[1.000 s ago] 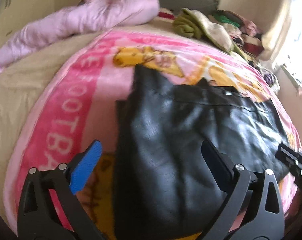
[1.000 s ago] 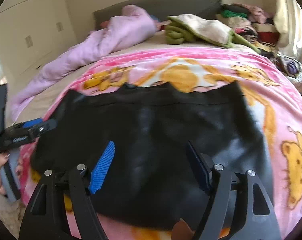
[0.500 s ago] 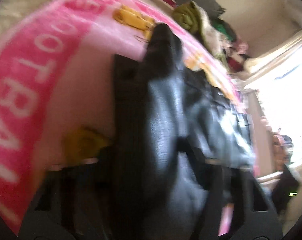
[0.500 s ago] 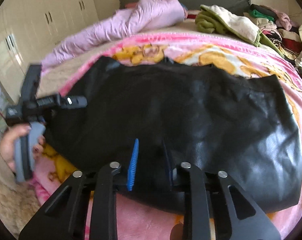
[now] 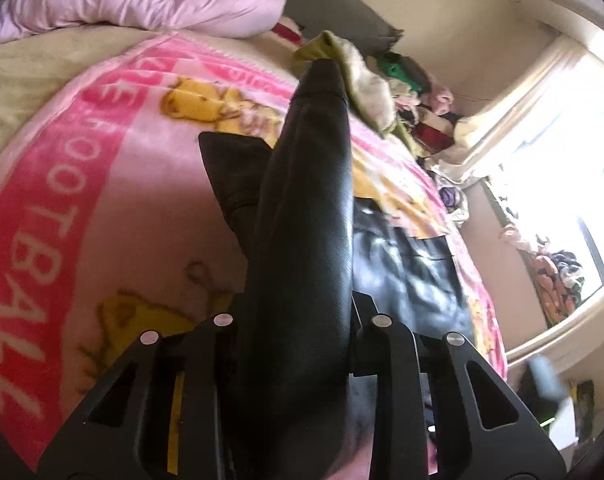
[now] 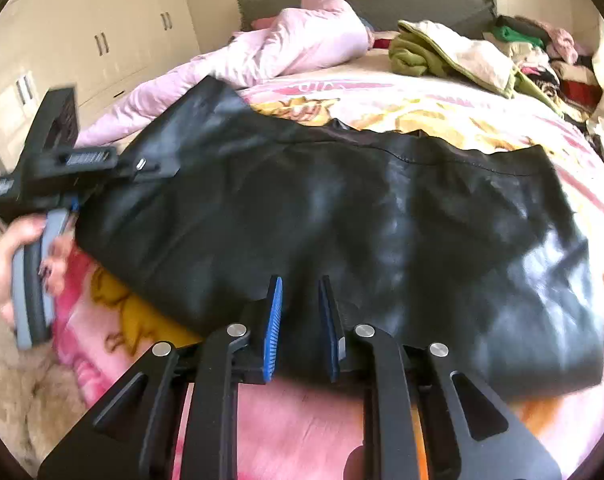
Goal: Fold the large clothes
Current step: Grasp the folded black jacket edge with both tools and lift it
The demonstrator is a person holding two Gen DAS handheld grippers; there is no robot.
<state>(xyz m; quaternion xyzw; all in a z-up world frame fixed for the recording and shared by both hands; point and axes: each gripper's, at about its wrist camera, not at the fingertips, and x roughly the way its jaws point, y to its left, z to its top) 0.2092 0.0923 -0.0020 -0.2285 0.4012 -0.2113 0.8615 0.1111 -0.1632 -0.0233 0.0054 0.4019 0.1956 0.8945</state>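
A black leather garment lies spread across the pink cartoon blanket. My left gripper is closing, its jaws pressing on the garment's left edge, and a raised fold of black leather runs forward from them, hiding the pads. In the right wrist view that left gripper holds the lifted edge, with a hand on its grey handle. My right gripper is closing on the near hem, blue pads narrowly apart with leather pinched between them.
A lilac duvet is bunched at the bed's far left before the grey headboard. A green and cream throw and a clothes pile sit at the far right. White wardrobes stand left; a bright window is right.
Both grippers went from wide open over the flat garment to closed on it. The left one has lifted its edge into a raised fold; the right one moved down to the near hem.
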